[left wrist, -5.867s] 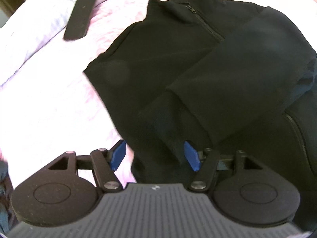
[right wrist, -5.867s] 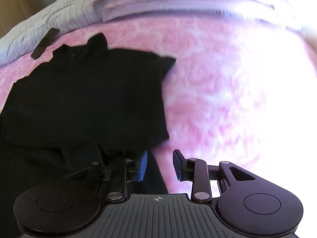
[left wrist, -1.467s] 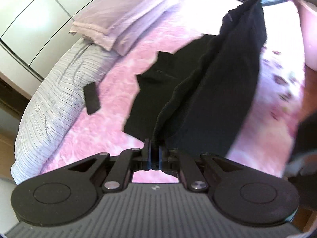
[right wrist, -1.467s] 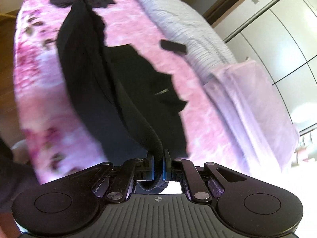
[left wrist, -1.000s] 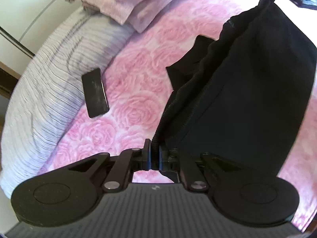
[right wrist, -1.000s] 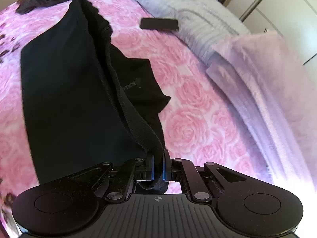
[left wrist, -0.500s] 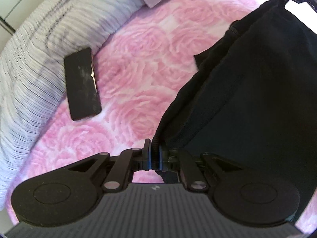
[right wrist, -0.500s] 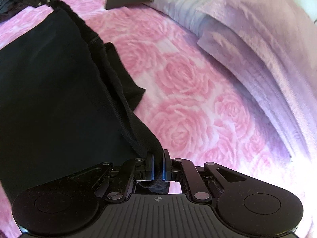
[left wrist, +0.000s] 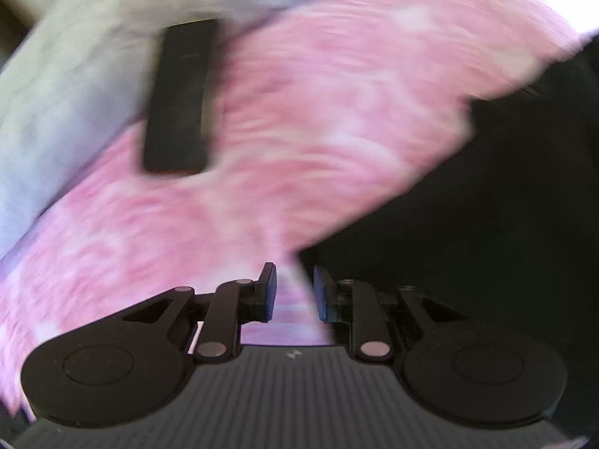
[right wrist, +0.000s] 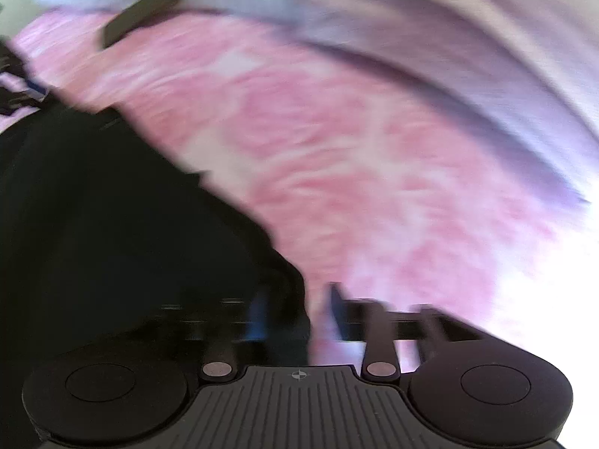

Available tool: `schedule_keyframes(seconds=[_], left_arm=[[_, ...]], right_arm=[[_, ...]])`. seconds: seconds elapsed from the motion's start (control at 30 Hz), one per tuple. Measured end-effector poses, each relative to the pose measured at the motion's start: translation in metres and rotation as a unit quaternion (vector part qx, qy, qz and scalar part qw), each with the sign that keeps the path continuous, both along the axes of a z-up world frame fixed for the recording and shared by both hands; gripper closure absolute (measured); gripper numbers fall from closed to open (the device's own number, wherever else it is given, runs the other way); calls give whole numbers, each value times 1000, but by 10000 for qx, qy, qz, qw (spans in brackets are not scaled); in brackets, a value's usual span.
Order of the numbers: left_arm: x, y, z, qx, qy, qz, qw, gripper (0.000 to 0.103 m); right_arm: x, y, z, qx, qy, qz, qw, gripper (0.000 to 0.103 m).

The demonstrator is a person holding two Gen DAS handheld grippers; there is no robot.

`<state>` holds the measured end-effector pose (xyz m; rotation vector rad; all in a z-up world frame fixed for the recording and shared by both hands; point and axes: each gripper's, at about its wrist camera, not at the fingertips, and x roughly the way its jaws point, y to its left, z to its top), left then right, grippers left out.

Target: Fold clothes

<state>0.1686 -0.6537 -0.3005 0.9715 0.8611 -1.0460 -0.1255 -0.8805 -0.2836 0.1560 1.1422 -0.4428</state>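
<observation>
Phone [left wrist: 179, 97] (dark) on bedspread [left wrist: 318, 112]

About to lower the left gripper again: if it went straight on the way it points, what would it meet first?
Probably the pink bedspread: the left gripper, jaws opening with nothing between them, aims just left of the black garment. Blur leaves depth unclear.

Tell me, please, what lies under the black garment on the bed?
The black garment lies on the pink rose-patterned bedspread, which shows all around its edge. Whatever is directly beneath the cloth is covered, so nothing else can be confirmed there.
</observation>
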Motion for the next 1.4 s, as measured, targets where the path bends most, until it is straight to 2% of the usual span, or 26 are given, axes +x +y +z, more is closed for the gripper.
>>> schedule_keyframes(seconds=[0.1, 0.17, 0.27, 0.4, 0.47, 0.53, 0.6, 0.73, 0.8, 0.9, 1.0, 1.1, 1.2, 1.3, 1.4], left_arm=[[18, 15, 20, -237, 130, 502, 9984, 84], [17, 28, 34, -369, 221, 615, 9972, 84], [-7, 50, 49, -443, 506, 509, 9964, 84], [-60, 82, 54, -368, 1042, 152, 9938, 84], [-91, 98, 45, -191, 1259, -79, 9918, 83], [-111, 112, 31, 34, 1354, -67, 9908, 83], [-118, 122, 17, 187, 1326, 79, 9910, 83], [-112, 137, 1, 415, 1186, 277, 9917, 83], [-109, 144, 5, 496, 1125, 351, 9918, 83], [-113, 157, 19, 659, 804, 388, 9938, 83], [-126, 180, 41, 607, 512, 286, 9964, 81], [-152, 203, 58, 535, 174, -148, 9983, 74], [-190, 224, 65, 522, -193, -1028, 9931, 66], [-228, 242, 56, 552, -581, -2124, 9739, 63], [-253, 258, 32, 566, -1041, -3111, 9430, 61]], right_arm=[[-18, -9, 21, -35, -298, -693, 9971, 58], [-33, -7, 37, 101, -578, -1017, 9931, 58], [-56, 21, 56, 461, -941, -1192, 9873, 58], [-81, 87, 60, 1151, -1130, -1010, 9817, 58], [-94, 120, 52, 1404, -1019, -869, 9810, 58], [-112, 135, 39, 1471, -802, -948, 9813, 58], [-131, 148, 25, 1525, -576, -1049, 9810, 58], [-170, 142, 17, 1456, -333, -1250, 9808, 58], [-180, 141, 22, 1454, -213, -1212, 9817, 58], [-189, 143, 32, 1343, 73, -1206, 9835, 58], [-194, 151, 43, 1168, 220, -1369, 9834, 58], [-191, 173, 59, 1032, -10, -1195, 9875, 58], [-179, 206, 64, 1028, -136, -902, 9905, 57], [-159, 242, 58, 1120, -114, -600, 9918, 57], [-139, 277, 52, 1171, -88, -326, 9925, 57]])
